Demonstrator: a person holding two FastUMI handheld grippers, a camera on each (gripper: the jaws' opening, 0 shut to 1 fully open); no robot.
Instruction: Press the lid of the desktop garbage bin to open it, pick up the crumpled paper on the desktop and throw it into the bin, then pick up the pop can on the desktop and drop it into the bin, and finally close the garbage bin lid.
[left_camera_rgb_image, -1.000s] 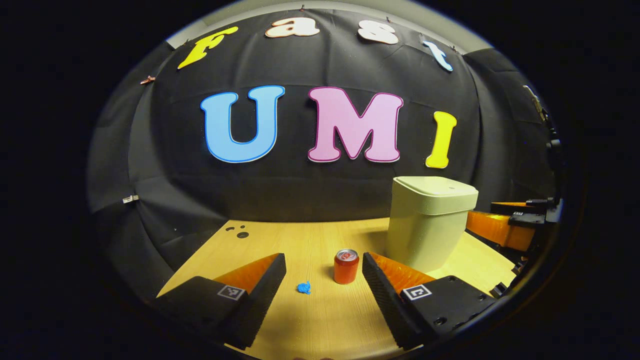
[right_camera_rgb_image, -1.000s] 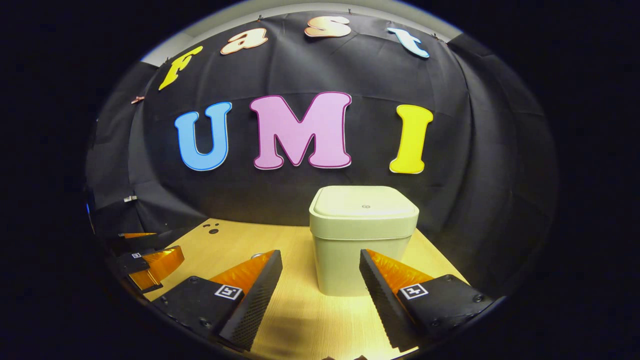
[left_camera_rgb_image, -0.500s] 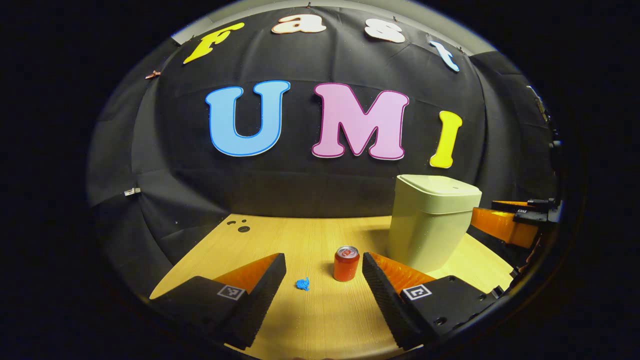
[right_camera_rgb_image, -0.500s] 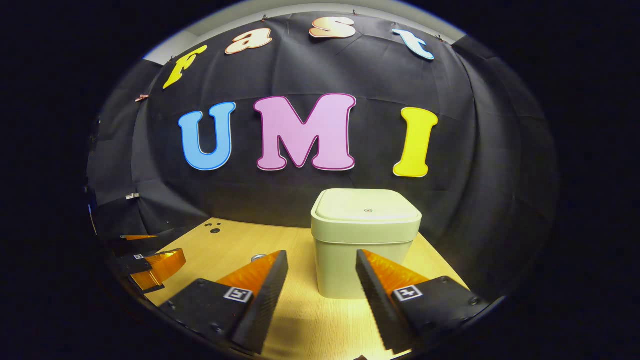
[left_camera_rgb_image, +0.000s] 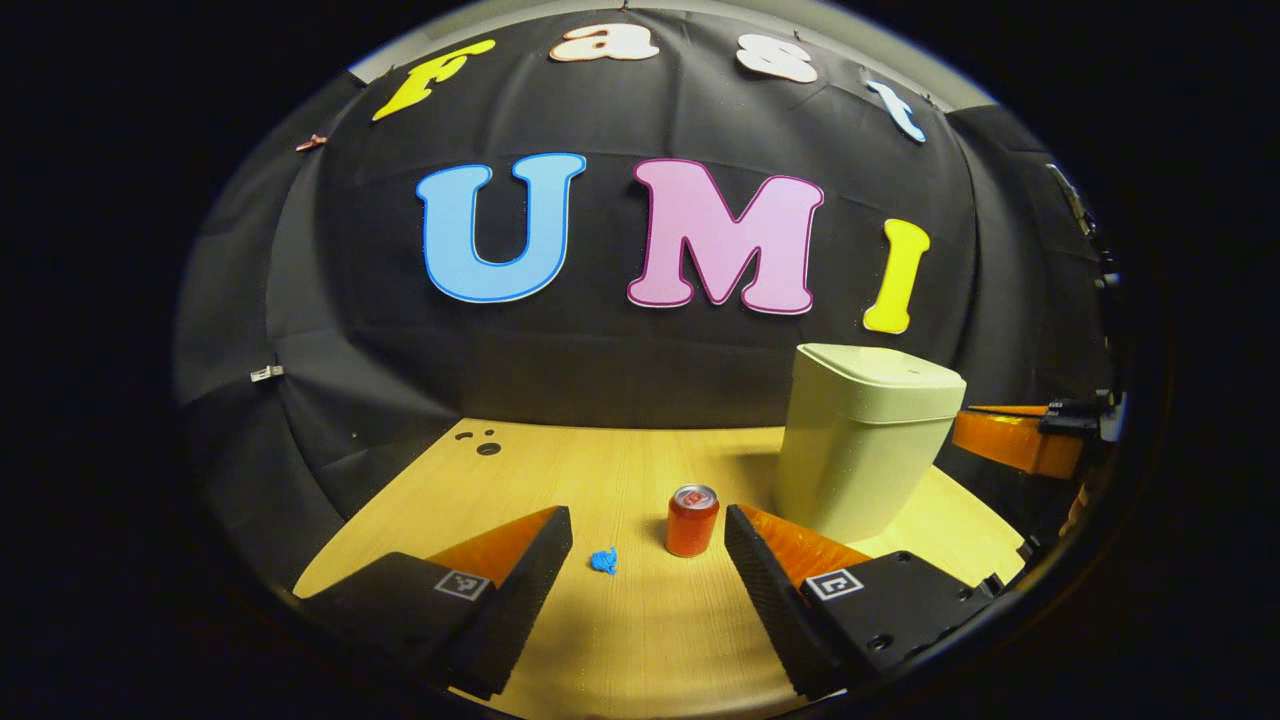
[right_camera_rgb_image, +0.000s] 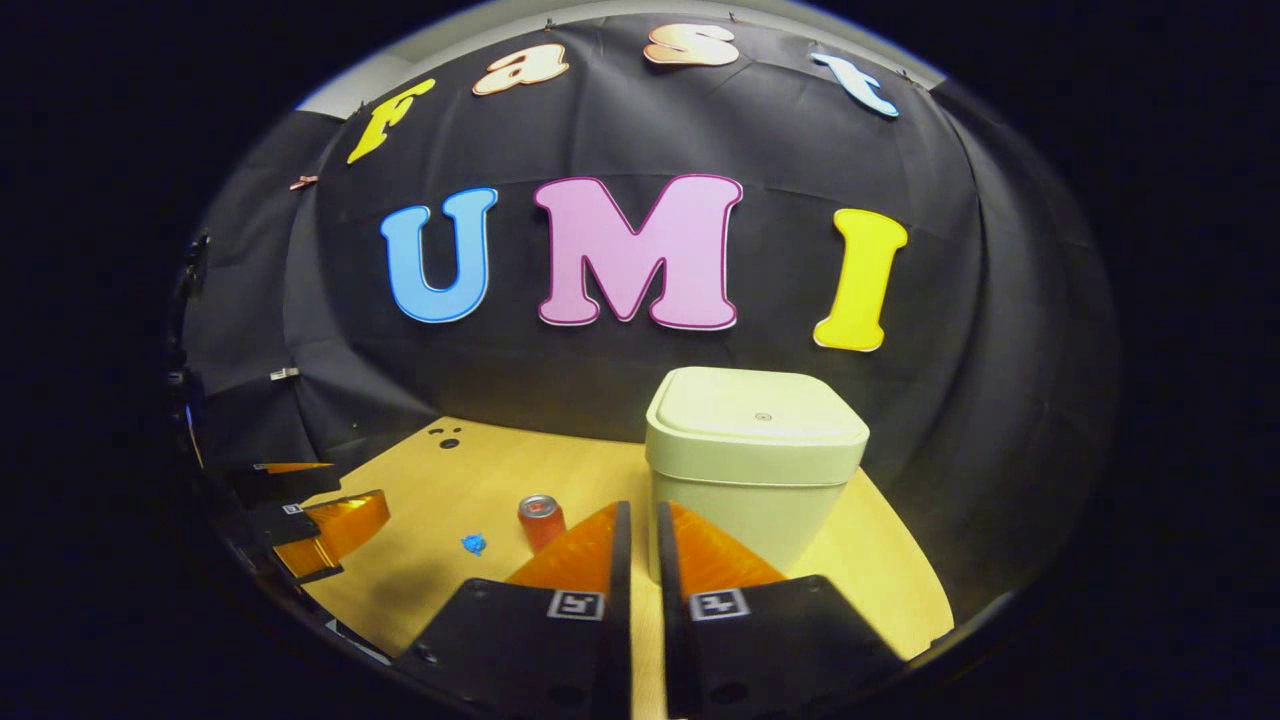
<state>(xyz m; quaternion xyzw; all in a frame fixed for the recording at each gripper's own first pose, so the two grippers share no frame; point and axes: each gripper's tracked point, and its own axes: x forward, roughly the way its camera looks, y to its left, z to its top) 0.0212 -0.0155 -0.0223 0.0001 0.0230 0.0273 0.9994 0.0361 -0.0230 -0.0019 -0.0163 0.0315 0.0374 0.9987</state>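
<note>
We saw the right gripper (right_camera_rgb_image: 638, 520) nearly clenched, empty, before the bin's lid (right_camera_rgb_image: 757, 415); probably a light, springy press-panel.

In the right gripper view we see our right gripper (right_camera_rgb_image: 638, 520) with its two fingers drawn nearly together, a thin gap between them, nothing held. Just beyond the fingertips stands the garbage bin (right_camera_rgb_image: 755, 460) on the wooden desktop (right_camera_rgb_image: 880, 590), its lid (right_camera_rgb_image: 757, 413) down. To the left of the fingers the pop can (right_camera_rgb_image: 541, 520) stands upright, and the small blue crumpled paper (right_camera_rgb_image: 473, 544) lies near it. Our left gripper (right_camera_rgb_image: 320, 515) shows at the far left edge, well apart from both.
</note>
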